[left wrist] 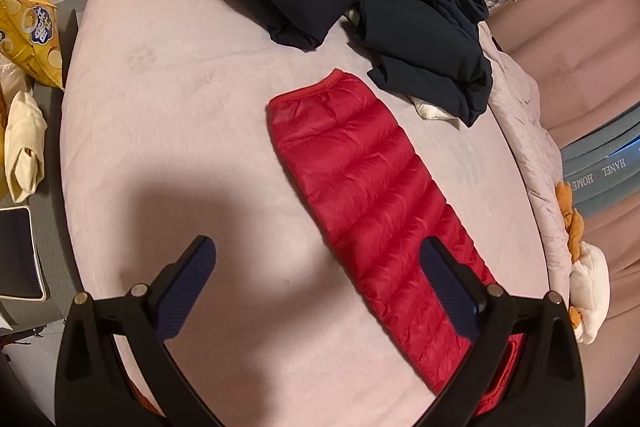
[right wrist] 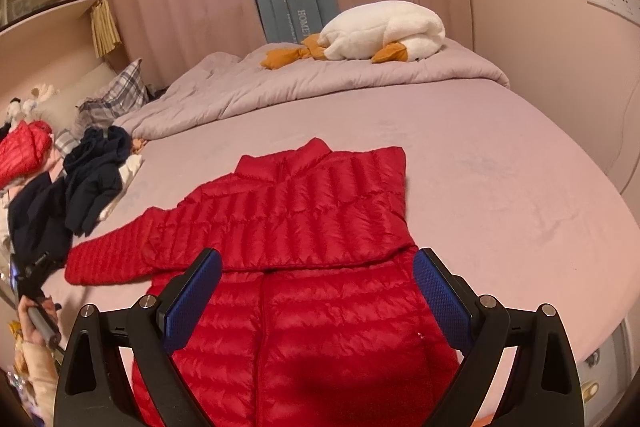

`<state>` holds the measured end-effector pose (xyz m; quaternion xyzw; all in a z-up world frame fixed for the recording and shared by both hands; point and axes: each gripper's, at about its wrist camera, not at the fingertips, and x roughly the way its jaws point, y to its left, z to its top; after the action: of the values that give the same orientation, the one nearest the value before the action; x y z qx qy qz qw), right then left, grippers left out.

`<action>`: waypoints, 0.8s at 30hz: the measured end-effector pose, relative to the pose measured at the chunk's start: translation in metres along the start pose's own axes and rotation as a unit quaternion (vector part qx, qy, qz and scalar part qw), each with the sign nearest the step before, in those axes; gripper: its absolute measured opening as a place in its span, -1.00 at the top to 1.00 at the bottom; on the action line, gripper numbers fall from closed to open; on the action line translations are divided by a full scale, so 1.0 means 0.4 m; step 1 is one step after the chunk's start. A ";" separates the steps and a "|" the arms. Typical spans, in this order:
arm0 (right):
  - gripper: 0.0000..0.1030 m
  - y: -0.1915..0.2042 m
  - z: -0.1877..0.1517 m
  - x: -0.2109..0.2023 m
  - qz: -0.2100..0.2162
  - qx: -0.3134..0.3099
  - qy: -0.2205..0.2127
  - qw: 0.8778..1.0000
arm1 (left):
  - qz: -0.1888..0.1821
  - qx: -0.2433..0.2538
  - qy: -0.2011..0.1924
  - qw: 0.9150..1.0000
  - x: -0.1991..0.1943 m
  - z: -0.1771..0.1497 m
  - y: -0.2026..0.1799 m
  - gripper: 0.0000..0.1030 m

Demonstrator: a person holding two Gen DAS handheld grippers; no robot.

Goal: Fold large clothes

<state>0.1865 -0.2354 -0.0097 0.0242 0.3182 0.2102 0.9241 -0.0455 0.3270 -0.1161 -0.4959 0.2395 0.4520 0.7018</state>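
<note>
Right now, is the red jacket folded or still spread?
Partly folded. The red puffer jacket lies flat on the bed; one sleeve is folded across the chest, the other sleeve still stretches out sideways.

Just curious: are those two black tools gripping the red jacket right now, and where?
No. Both the left tool and right tool are open above the jacket, holding nothing.

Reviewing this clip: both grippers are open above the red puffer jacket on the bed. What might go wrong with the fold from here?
1. One sleeve of the red quilted puffer jacket is folded across the chest; the other sleeve still lies stretched out, so the fold may end lopsided.
2. The slick, puffy fabric may slip from the fingers or spring open.
3. The dark navy clothes pile lies near the sleeve cuff and could snag.
</note>
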 end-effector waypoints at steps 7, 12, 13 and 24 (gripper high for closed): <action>-0.86 0.021 0.006 0.009 -0.004 -0.004 0.004 1.000 | 0.004 -0.014 0.009 1.000 0.022 0.017 0.016 -0.97; -0.86 0.049 0.008 0.023 -0.002 -0.014 0.010 1.000 | -0.001 -0.023 0.018 1.000 0.032 0.034 0.020 -0.97; -0.86 0.052 0.009 0.027 -0.002 -0.015 0.011 1.000 | -0.001 -0.023 0.018 1.000 0.033 0.037 0.021 -0.97; -0.86 0.071 0.021 0.047 -0.006 -0.016 0.020 1.000 | 0.013 -0.017 0.024 1.000 0.060 0.053 0.015 -0.97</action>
<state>0.1942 -0.2015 -0.0087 0.0029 0.3332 0.2102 0.9191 -0.0418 0.3564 -0.1293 -0.5149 0.2547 0.4529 0.6819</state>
